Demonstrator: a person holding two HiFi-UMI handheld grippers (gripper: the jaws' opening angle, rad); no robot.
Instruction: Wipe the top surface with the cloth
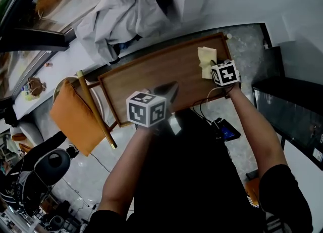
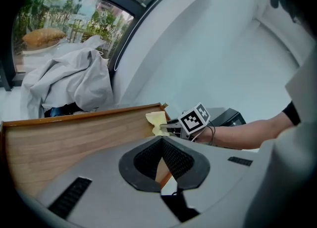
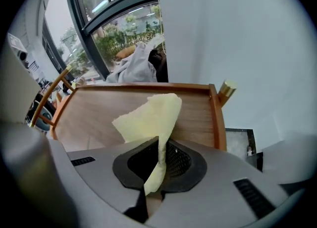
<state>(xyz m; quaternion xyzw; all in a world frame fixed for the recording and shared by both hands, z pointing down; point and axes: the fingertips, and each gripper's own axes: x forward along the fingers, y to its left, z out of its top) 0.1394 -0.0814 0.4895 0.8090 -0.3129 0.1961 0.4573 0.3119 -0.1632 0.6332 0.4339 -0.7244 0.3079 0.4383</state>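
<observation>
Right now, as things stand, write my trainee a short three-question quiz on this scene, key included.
1. True or false: the left gripper holds the yellow cloth.
2. Multiple choice: in the head view, the cloth is at which part of the wooden top? A) its right end B) its middle C) its left end
3. Short answer: what is pinched between the right gripper's jaws?
Key: 1 false, the left gripper is shut on nothing; 2 A; 3 the yellow cloth.
</observation>
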